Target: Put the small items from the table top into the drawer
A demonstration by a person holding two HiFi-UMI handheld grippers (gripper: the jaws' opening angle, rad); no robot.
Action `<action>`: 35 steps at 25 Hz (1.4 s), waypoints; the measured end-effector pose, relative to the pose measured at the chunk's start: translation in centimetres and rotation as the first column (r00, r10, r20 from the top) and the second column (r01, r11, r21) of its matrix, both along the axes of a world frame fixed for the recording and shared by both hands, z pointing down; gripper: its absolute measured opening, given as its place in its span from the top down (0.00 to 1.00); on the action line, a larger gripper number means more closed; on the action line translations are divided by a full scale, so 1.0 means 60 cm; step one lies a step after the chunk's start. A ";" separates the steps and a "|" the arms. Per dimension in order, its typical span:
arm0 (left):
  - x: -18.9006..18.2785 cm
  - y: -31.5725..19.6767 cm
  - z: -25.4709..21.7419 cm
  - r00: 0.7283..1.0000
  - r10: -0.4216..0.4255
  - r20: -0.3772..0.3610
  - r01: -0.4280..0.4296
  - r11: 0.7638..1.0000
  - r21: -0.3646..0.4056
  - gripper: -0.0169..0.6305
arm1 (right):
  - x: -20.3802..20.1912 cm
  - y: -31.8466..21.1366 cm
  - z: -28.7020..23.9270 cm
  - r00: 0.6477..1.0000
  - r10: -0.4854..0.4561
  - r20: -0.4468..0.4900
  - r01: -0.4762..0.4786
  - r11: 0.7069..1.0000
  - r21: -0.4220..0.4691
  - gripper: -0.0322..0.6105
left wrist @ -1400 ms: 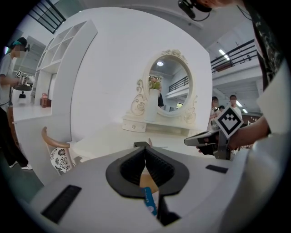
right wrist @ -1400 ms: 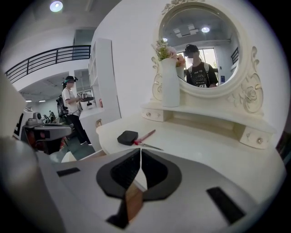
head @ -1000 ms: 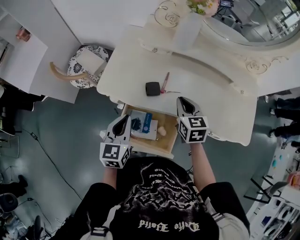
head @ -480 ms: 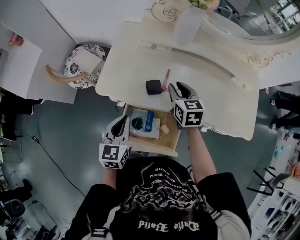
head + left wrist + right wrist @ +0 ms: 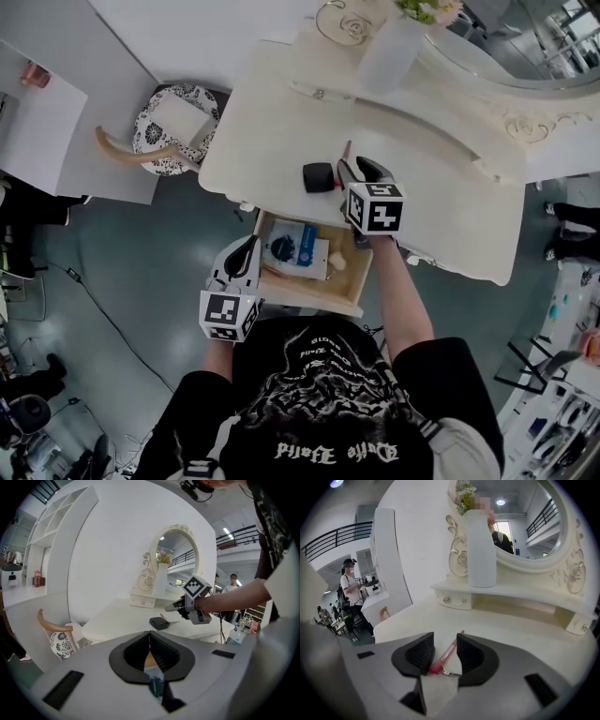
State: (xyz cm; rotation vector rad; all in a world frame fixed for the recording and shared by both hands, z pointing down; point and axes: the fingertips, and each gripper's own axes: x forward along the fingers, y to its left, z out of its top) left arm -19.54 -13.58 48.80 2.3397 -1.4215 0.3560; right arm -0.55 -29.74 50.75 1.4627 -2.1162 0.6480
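right gripper [image 5: 444,645]: jaws just been opening, now wide apart, astride the pink pen [image 5: 449,650] on the table top [image 5: 441,206], not pressing it | pen axis: near-to-far along the gap, near end perhaps touching one pad | obstacle: black box [image 5: 318,176] just left of the pen | left gripper [image 5: 150,644]: closed on nothing, by the open drawer [image 5: 309,298], farther from the pen

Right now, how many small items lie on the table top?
2: a black case beside the right gripper, and a pink pen between its open jaws. More may be hidden.
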 end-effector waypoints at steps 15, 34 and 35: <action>-0.022 -0.002 0.016 0.999 -0.026 -0.028 0.025 0.999 -0.038 0.95 | 0.003 -0.031 0.064 0.993 0.057 -0.107 -0.069 0.991 -0.112 0.74; -0.056 -0.010 0.039 0.995 -0.097 -0.007 0.096 0.992 -0.078 0.95 | 0.005 -0.041 0.093 0.990 0.056 -0.130 -0.081 0.977 -0.198 0.79; -0.054 -0.009 0.040 0.996 -0.093 -0.007 0.092 0.992 -0.081 0.95 | 0.006 -0.041 0.093 0.990 0.062 -0.130 -0.088 0.976 -0.199 0.80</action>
